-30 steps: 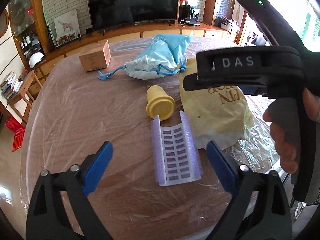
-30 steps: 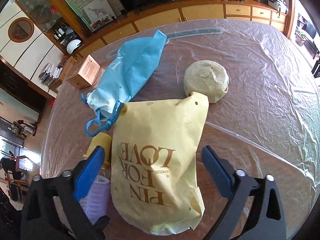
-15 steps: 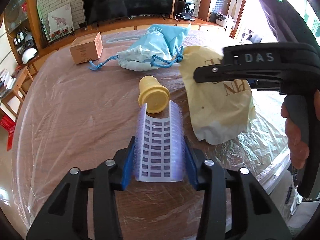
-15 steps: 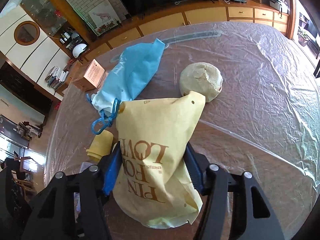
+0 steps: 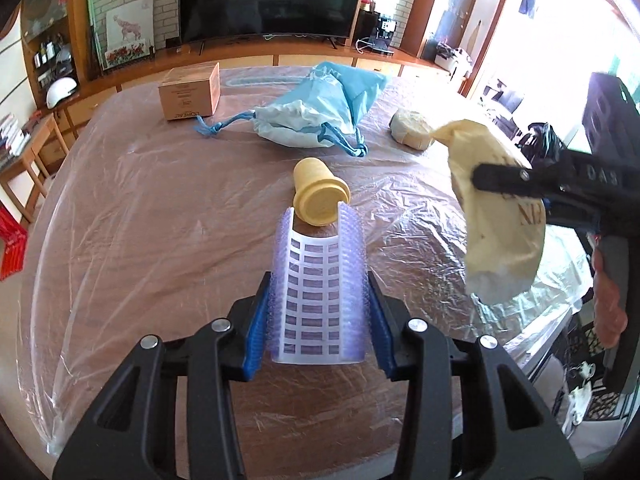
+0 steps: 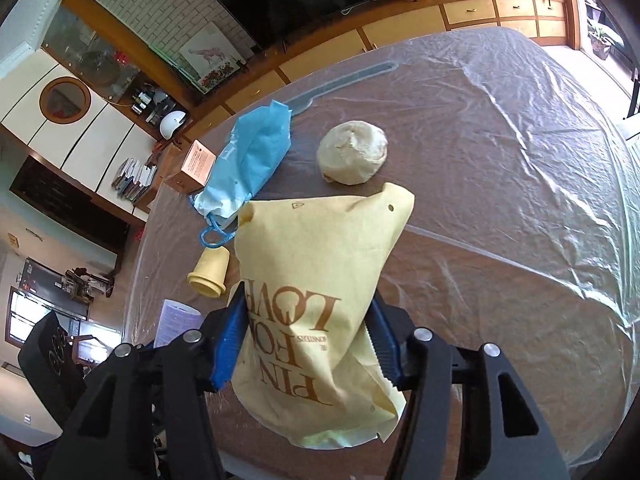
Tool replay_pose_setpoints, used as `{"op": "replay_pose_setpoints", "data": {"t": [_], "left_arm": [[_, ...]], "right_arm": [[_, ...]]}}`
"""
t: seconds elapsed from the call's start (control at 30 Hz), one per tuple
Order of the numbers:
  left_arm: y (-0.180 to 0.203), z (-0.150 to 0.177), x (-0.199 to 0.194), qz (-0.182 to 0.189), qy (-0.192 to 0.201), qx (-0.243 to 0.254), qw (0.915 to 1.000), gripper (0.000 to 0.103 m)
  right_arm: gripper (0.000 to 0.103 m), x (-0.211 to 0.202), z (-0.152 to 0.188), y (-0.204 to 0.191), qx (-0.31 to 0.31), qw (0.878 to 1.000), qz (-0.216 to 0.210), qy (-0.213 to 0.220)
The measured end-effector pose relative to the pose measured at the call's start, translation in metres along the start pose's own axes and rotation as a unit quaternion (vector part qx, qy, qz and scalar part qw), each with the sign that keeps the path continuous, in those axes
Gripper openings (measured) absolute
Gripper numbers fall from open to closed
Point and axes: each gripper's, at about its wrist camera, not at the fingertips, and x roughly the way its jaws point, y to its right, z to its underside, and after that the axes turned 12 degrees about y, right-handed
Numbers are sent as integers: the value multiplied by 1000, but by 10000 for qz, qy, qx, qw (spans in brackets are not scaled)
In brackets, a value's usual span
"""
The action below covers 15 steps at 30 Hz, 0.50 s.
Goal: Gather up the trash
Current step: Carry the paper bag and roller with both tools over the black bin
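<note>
- Over the plastic-covered tabletop [image 5: 140, 216], left hand-held gripper [image 5: 318, 316] angled downward, blue pads pressed on both long sides of a curved lilac bristled sheet [image 5: 318, 292], pinching it.
- At the right of the left wrist view, right hand-held gripper [image 6: 306, 344] gripped by a hand [image 5: 610, 300], also tilted down; jaws closing, pinching the yellow printed bag [image 6: 320, 280], which hangs clear of the tabletop there.
- Near tabletop edge just below both grippers; right edge close beside the yellow printed bag; wide bare plastic to the left and on the far right side.
- Just beyond the tip of the lilac sheet, a yellow cup [image 5: 318, 196] on its side.
- Farther off, a blue drawstring bag [image 5: 320, 112], a round pale lump [image 5: 412, 132] and a cardboard box [image 5: 190, 92], all well apart from both grippers.
</note>
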Motion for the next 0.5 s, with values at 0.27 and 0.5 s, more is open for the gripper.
{"op": "replay_pose_setpoints", "data": {"t": [0.27,0.5], "left_arm": [[6,-2,-13,-9,130,75,9999,45],[11,-2,-22,-19,200,105,9997,45]], "right_arm": [[55,-17,0,1,71,9998,-119,139],[54,-30,3,1,-11,9995,-252,179]]}}
